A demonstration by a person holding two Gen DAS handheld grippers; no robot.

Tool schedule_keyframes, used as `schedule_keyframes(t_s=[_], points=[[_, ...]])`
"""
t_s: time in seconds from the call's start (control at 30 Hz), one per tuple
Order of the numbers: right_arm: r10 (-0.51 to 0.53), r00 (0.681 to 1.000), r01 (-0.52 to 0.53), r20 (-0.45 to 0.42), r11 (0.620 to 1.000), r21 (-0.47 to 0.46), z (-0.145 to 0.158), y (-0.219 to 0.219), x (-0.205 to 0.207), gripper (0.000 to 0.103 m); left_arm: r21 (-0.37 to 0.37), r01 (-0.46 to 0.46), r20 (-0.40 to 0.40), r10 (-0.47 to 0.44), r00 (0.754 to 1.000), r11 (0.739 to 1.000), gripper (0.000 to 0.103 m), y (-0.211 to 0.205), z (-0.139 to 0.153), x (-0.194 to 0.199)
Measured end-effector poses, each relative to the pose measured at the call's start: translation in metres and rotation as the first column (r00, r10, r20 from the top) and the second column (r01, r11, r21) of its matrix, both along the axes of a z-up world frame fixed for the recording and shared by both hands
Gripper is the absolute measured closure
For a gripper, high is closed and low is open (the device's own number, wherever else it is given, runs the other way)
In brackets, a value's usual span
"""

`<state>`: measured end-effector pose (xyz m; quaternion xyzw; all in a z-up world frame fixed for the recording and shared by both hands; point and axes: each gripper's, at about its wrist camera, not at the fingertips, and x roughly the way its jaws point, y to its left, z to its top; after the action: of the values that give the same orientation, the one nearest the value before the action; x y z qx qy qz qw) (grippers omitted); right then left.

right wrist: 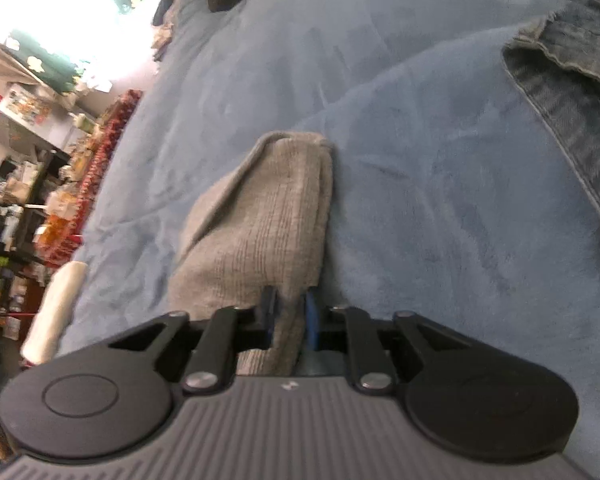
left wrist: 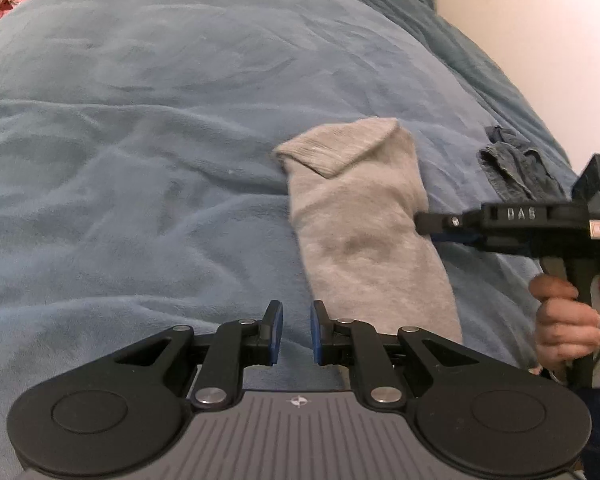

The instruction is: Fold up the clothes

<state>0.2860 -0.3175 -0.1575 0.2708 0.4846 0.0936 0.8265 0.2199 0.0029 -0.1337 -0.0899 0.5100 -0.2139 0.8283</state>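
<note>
A grey sock (left wrist: pixel 364 220) lies on the blue blanket (left wrist: pixel 140 120), its cuff end folded over at the far end. My left gripper (left wrist: pixel 297 332) hovers just left of the sock's near end, jaws a little apart and empty. My right gripper (left wrist: pixel 420 224) comes in from the right and meets the sock's right edge. In the right wrist view the right gripper (right wrist: pixel 290 320) has the grey sock (right wrist: pixel 260 220) between its blue pads (right wrist: pixel 311 320).
A crumpled denim garment (left wrist: pixel 512 168) lies to the right of the sock, also in the right wrist view (right wrist: pixel 572 92). A pale wall (left wrist: pixel 540 40) borders the bed on the right. Cluttered shelves (right wrist: pixel 28 200) stand beyond the bed's far side.
</note>
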Motion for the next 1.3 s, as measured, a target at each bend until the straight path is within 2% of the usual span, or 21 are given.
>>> schedule_keyframes(t_s=[0.1,0.2,0.3,0.33,0.37,0.4,0.57,0.67,0.7,0.8,0.9,0.93,1.0,1.1,1.23,1.3], points=[[0.008,1.0,-0.008,0.011,1.0,-0.014,0.002,0.003,0.0,0.086,-0.006,0.002,0.007,-0.002,1.0,1.0,0.09,-0.004,0.003,0.012],[0.017,1.0,-0.017,0.027,1.0,0.0,0.013,0.001,0.001,0.077,-0.017,0.006,0.013,-0.006,1.0,1.0,0.09,-0.008,0.005,0.025],[0.01,0.999,-0.011,0.047,1.0,0.015,0.023,-0.005,0.004,0.074,-0.028,0.01,0.019,-0.009,1.0,1.0,0.09,-0.012,0.008,0.038],[0.006,0.999,-0.007,0.05,1.0,0.018,0.025,-0.007,0.007,0.071,-0.032,0.011,0.021,-0.01,1.0,0.999,0.089,-0.013,0.009,0.042],[0.001,0.999,-0.002,0.049,1.0,0.016,0.025,-0.01,0.009,0.07,-0.038,0.01,0.017,-0.01,1.0,0.999,0.083,-0.014,0.008,0.047],[-0.003,0.999,0.002,0.044,1.0,0.009,0.023,-0.011,0.013,0.07,-0.046,0.008,0.009,-0.008,1.0,0.999,0.077,-0.015,0.006,0.052],[-0.007,1.0,0.007,-0.011,1.0,0.014,0.002,-0.015,0.03,0.069,-0.123,-0.019,-0.066,0.011,0.998,0.992,0.076,-0.011,-0.008,0.074],[-0.001,1.0,0.001,-0.012,1.0,-0.025,-0.006,-0.009,0.032,0.076,-0.151,-0.018,-0.082,0.005,0.997,0.988,0.076,-0.01,-0.013,0.078],[0.006,1.0,-0.007,-0.01,0.999,-0.051,-0.007,-0.005,0.033,0.077,-0.151,-0.015,-0.083,0.002,0.997,0.988,0.079,-0.011,-0.014,0.079],[0.03,1.0,-0.03,0.003,0.993,-0.116,-0.004,0.008,0.034,0.077,-0.135,-0.002,-0.08,-0.009,0.997,0.991,0.08,-0.013,-0.015,0.078],[0.037,0.999,-0.035,0.014,0.995,-0.092,0.007,0.008,0.035,0.072,-0.153,-0.007,-0.078,-0.005,0.997,0.988,0.08,-0.008,-0.01,0.078],[0.038,0.999,-0.036,0.018,0.997,-0.073,0.01,0.005,0.035,0.069,-0.166,-0.015,-0.076,0.002,0.997,0.986,0.078,-0.004,-0.007,0.077],[0.034,0.999,-0.032,0.036,0.999,-0.043,0.019,-0.003,0.035,0.065,-0.176,-0.036,-0.068,0.024,0.997,0.984,0.063,0.004,-0.002,0.077],[0.025,0.997,-0.021,0.073,0.998,-0.052,0.031,-0.011,0.041,0.058,-0.183,-0.058,-0.046,0.051,0.998,0.981,0.062,0.009,0.003,0.085],[0.007,0.997,-0.003,0.075,0.998,-0.059,0.032,-0.015,0.065,0.058,-0.198,-0.087,-0.059,0.077,0.995,0.976,0.06,0.006,-0.005,0.105],[-0.001,0.998,0.004,0.056,0.998,-0.06,0.026,-0.015,0.078,0.057,-0.197,-0.105,-0.092,0.088,0.992,0.975,0.059,0.004,-0.017,0.116]])
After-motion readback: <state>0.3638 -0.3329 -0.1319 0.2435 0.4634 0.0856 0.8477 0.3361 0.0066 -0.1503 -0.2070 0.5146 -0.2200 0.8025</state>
